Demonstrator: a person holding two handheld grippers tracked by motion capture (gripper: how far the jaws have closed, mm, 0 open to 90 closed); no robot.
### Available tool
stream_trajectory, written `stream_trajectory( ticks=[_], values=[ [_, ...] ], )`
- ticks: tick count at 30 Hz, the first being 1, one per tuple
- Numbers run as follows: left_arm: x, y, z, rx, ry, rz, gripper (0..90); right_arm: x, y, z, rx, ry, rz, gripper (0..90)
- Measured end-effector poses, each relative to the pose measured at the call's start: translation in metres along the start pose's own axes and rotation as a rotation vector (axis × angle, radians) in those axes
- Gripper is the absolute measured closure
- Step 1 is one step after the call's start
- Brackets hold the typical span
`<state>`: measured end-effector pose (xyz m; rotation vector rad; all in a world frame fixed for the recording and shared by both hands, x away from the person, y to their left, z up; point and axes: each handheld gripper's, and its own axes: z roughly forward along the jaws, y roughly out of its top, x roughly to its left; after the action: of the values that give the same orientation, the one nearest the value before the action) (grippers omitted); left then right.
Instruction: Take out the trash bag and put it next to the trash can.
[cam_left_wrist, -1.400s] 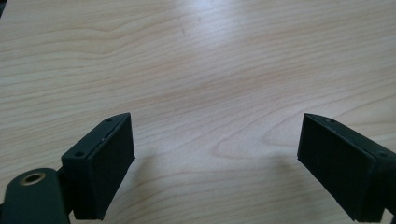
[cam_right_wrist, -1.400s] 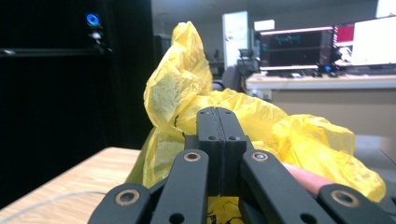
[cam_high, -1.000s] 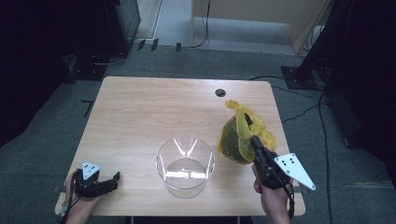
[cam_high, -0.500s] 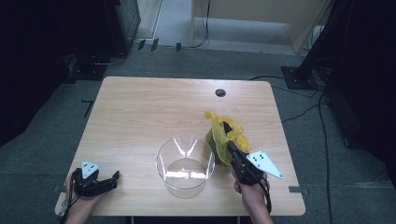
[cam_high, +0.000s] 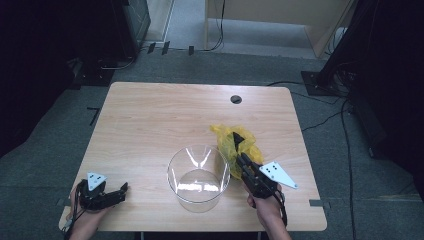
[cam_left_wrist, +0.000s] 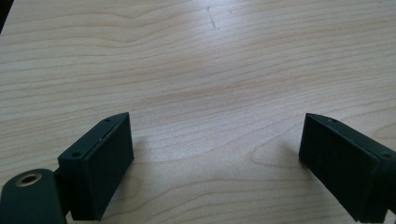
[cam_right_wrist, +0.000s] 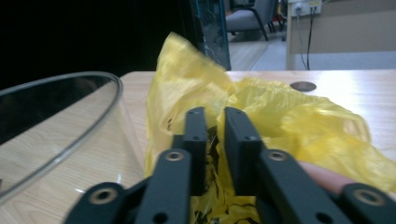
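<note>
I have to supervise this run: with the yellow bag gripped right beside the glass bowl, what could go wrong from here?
1. The right hand-held gripper pinches only a fold of the yellow bag; the thin plastic could slip or tear.
2. The bag sits close against the glass bowl, so dragging it could knock the bowl.

From my left gripper (cam_left_wrist: 215, 158) I see its two black jaws rising from the bottom edge, spread wide apart with nothing between them. Under and beyond them lies the light wooden surface (cam_left_wrist: 201, 70), its grain running across. Each jaw casts a soft shadow on the wood. A small brass-coloured hole (cam_left_wrist: 29, 179) sits in the lower left corner.
</note>
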<state>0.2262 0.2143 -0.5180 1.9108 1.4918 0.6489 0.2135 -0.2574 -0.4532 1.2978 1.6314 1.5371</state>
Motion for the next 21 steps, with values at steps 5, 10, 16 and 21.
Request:
stream_trajectory(
  ticks=[5,10,16,21],
  values=[
    [0.000,0.000,0.000,0.000,0.000,0.000,9.7,-0.004,0.008,-0.011,-0.045,0.018,0.013,60.8],
    [0.000,0.000,0.000,0.000,-0.002,0.003,9.8,-0.003,0.020,-0.022,-0.074,0.034,-0.010,46.6],
    [0.001,0.000,0.000,0.000,-0.002,0.003,9.8,-0.007,0.026,-0.033,-0.078,0.021,-0.057,38.8],
    [0.001,0.000,0.000,0.000,-0.002,0.003,9.8,-0.023,0.024,-0.039,-0.061,-0.022,-0.060,32.6]
  ],
)
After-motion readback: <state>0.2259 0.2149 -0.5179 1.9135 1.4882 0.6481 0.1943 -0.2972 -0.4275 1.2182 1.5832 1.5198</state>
